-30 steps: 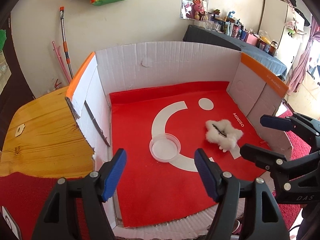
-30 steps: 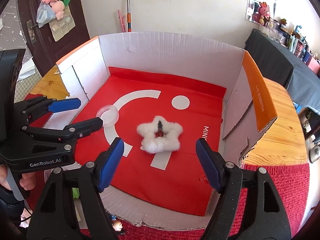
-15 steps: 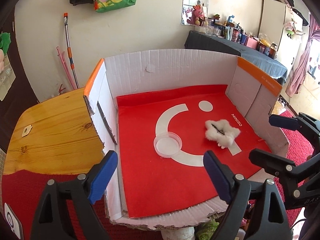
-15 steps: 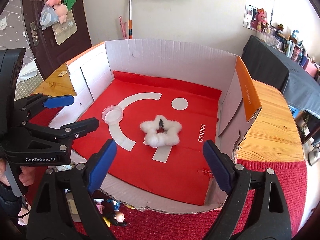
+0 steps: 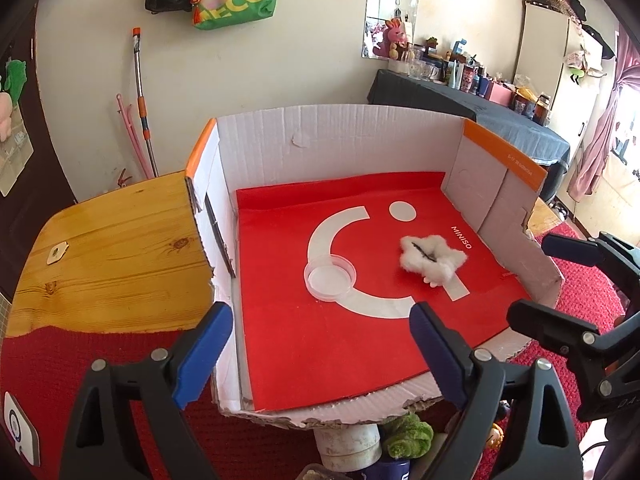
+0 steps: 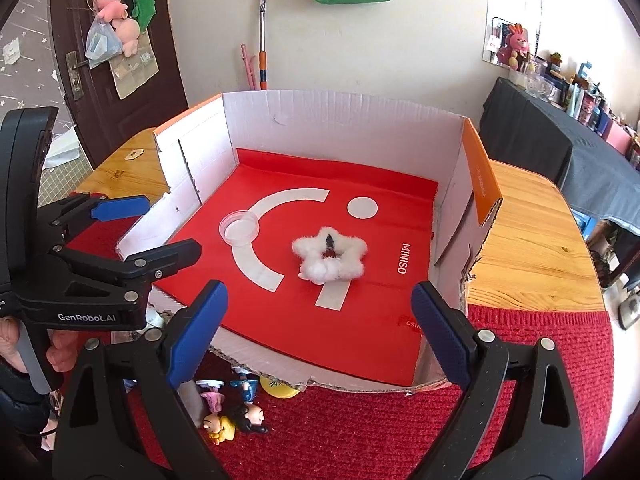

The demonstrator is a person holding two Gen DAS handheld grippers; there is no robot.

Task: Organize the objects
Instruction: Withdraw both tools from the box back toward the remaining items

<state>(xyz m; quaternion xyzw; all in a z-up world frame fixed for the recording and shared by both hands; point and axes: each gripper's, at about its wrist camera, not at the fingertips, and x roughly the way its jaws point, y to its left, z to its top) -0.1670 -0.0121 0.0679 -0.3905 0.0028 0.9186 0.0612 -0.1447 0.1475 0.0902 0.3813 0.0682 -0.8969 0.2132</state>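
A white fluffy star-shaped hair clip (image 5: 432, 258) (image 6: 329, 255) lies on the red mat inside an open cardboard box (image 5: 336, 144) (image 6: 320, 128). A clear round shallow dish (image 5: 330, 276) (image 6: 239, 227) sits to its left on the mat. My left gripper (image 5: 320, 352) is open and empty, held above the box's near edge; it also shows in the right wrist view (image 6: 156, 228). My right gripper (image 6: 316, 328) is open and empty at the box's near edge; it also shows in the left wrist view (image 5: 556, 280).
Small cartoon figurines (image 6: 234, 420) and a yellow disc (image 6: 280, 390) lie on the red cloth in front of the box. A white cup (image 5: 348, 444) and a green plush item (image 5: 408, 436) sit below the box edge. The wooden table (image 5: 108, 248) flanks the box.
Both grippers have pulled back and risen away from the box, so more of its near edge and the items in front show. The clip and dish have not moved.
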